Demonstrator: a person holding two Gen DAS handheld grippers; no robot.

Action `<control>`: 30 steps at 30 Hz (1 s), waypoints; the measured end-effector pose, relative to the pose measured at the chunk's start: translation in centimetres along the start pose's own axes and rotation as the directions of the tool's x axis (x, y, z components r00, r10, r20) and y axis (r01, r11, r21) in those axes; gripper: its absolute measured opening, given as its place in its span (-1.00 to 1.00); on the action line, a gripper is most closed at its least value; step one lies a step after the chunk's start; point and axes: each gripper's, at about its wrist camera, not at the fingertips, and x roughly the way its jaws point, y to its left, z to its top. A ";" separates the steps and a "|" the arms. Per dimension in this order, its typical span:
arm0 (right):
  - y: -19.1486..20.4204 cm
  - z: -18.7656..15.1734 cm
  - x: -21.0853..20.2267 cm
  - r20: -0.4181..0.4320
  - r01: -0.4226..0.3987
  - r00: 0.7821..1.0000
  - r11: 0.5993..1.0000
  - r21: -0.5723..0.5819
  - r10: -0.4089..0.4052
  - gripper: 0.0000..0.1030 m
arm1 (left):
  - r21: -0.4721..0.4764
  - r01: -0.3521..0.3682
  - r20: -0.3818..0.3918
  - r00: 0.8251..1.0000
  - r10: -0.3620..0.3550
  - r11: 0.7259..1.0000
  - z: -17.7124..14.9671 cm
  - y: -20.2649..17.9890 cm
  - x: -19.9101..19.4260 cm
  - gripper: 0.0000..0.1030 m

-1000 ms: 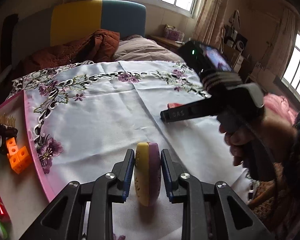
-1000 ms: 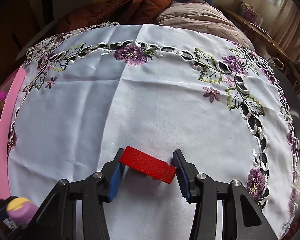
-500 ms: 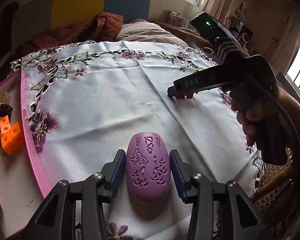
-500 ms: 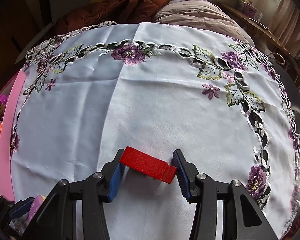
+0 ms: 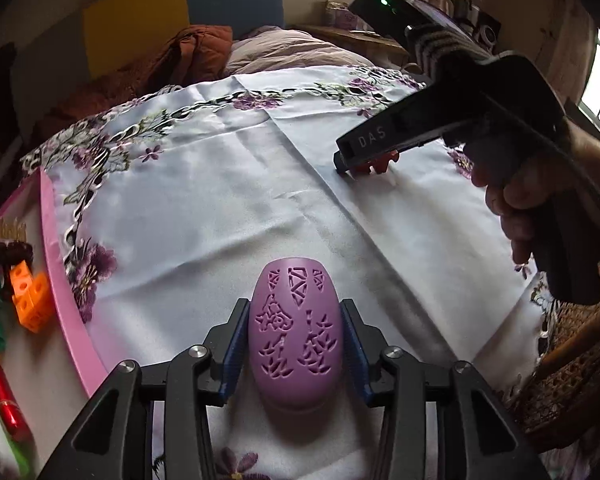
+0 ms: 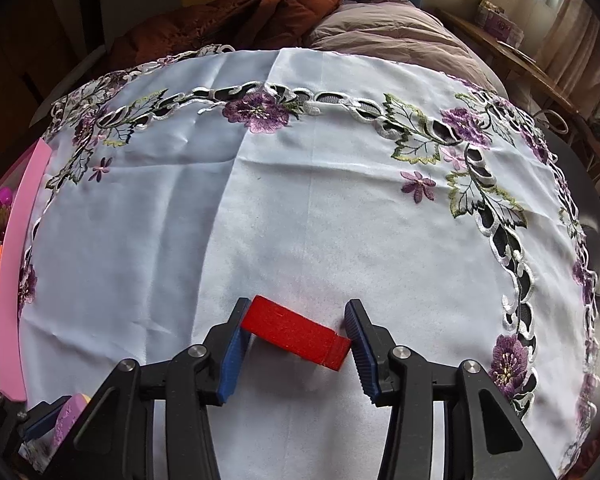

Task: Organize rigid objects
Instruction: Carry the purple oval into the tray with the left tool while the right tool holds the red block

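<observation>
1. The purple case (image 5: 296,332) is clamped flat-side-up in the left gripper (image 5: 296,344), low over the tabletop's (image 5: 228,200) near edge.
2. The red block (image 6: 296,332) is clamped askew in the right gripper (image 6: 296,336); a squarer regrip is advisable.
3. Ample bare cloth lies ahead; the pink tray (image 5: 60,280) borders the left edge.

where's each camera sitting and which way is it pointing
Left wrist: sits on the left tool, looking forward and down over the white tablecloth toward a bed; its fingers flank a purple oval piece; the right tool and the person's hand show at right.
Right wrist: sits on the right tool, looking steeply down at the cloth; its fingers grip a red block.
Shared: tablecloth, pink tray rim, red block, purple piece.
</observation>
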 end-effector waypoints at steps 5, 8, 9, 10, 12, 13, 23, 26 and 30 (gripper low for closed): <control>0.6 -0.1 0.1 0.001 0.000 1.000 1.000 -0.028 0.000 -0.07 | -0.059 -0.007 0.054 0.998 0.010 0.998 0.3 1.1 -2.7 -0.14; 0.5 -0.1 0.1 0.000 -0.002 1.000 1.000 -0.022 0.002 -0.07 | -0.089 -0.017 0.099 0.995 0.026 0.996 0.6 1.7 -4.8 -0.14; 0.5 -0.1 0.1 0.001 0.001 1.000 1.000 -0.025 -0.001 -0.07 | -0.097 -0.022 0.111 0.993 0.033 0.995 0.7 1.9 -5.3 -0.14; 0.5 -0.1 0.1 0.001 0.003 1.000 1.000 -0.028 -0.003 -0.07 | -0.105 -0.027 0.124 0.992 0.040 0.994 0.8 2.1 -5.9 -0.14; 0.6 -0.1 0.1 0.004 0.005 1.000 1.000 -0.031 -0.005 -0.07 | -0.127 -0.035 0.148 0.988 0.054 0.991 0.8 2.7 -7.1 -0.14; 0.6 -0.1 0.1 0.004 0.006 1.000 0.999 -0.031 -0.006 -0.07 | -0.138 -0.040 0.157 0.986 0.062 0.990 0.8 3.0 -7.6 -0.14; 0.8 -0.2 0.0 0.013 0.021 1.000 0.998 -0.056 -0.020 -0.07 | -0.235 -0.067 0.191 0.975 0.114 0.970 0.0 6.5 -10.1 -0.14; 0.8 -0.2 0.0 0.014 0.024 1.000 0.998 -0.058 -0.023 -0.07 | -0.263 -0.076 0.185 0.974 0.127 0.962 -0.6 7.6 -10.3 -0.14; 0.8 -0.2 0.0 0.014 0.025 1.000 0.998 -0.060 -0.024 -0.07 | -0.307 -0.092 0.166 0.975 0.148 0.947 -1.3 9.4 -10.2 -0.14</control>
